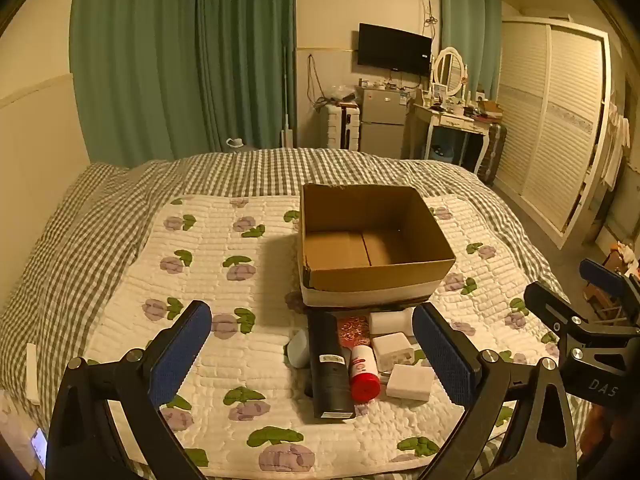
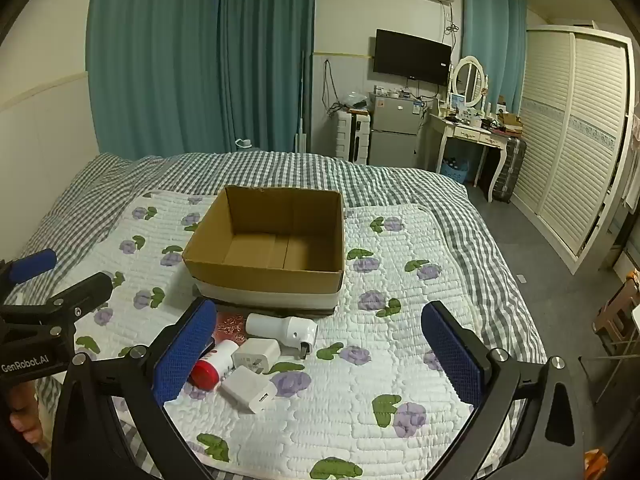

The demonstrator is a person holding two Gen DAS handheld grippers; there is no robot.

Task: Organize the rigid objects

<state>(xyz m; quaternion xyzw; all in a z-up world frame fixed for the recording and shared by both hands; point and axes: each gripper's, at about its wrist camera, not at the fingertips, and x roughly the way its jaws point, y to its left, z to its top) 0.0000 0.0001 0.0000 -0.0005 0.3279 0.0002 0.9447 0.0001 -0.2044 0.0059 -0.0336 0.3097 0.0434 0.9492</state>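
Cardboard box (image 1: 372,240) stands empty on the quilt (image 1: 224,360); the black bottle (image 1: 330,364), red-capped tube (image 1: 363,372) and white adapters (image 2: 250,388) lie just before it (nothing yet sorted). Left gripper (image 1: 312,356) and right gripper (image 2: 320,356) hover spread wide, holding nothing.

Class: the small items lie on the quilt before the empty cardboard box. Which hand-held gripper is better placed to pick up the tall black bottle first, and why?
Left. The black bottle lies between the open fingers of the left hand-held gripper. In the right wrist view, the right hand-held gripper frames mostly bare quilt, and the bottle is not visible.
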